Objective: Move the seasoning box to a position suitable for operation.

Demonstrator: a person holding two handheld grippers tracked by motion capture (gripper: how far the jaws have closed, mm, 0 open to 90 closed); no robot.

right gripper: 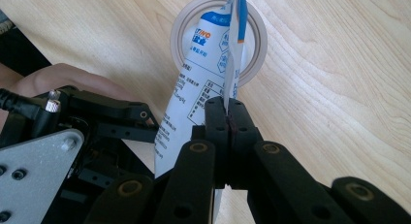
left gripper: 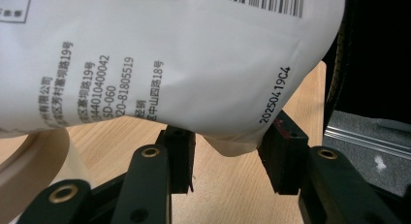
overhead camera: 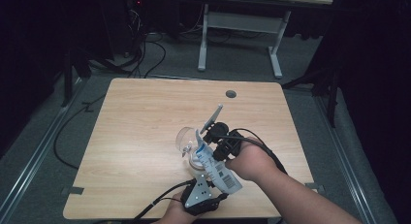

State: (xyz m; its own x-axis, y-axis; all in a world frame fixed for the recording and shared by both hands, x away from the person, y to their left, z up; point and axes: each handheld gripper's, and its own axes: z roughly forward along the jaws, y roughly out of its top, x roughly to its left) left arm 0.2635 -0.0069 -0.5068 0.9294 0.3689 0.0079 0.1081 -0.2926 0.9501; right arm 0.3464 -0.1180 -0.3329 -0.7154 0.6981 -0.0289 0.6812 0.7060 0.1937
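A white pouch (overhead camera: 216, 167) with blue print and a barcode hangs tilted over a clear round cup (overhead camera: 184, 136) on the wooden table (overhead camera: 145, 117). My right gripper (overhead camera: 207, 136) is shut on the pouch's thin upper edge; in the right gripper view its jaws (right gripper: 227, 112) pinch that seam, with the pouch (right gripper: 191, 93) reaching towards the cup's rim (right gripper: 258, 54). My left gripper (overhead camera: 223, 189) holds the pouch's lower end near the table's front edge. In the left gripper view the pouch (left gripper: 169, 54) bulges above the jaws (left gripper: 230, 158), whose pads press its bottom corner. The cup's rim (left gripper: 34, 156) shows at lower left.
A round cable hole (overhead camera: 230, 94) sits near the table's far edge. Beyond it stands a white desk frame (overhead camera: 240, 25), and cables (overhead camera: 145, 49) lie on the grey floor. Both hands work at the table's front right.
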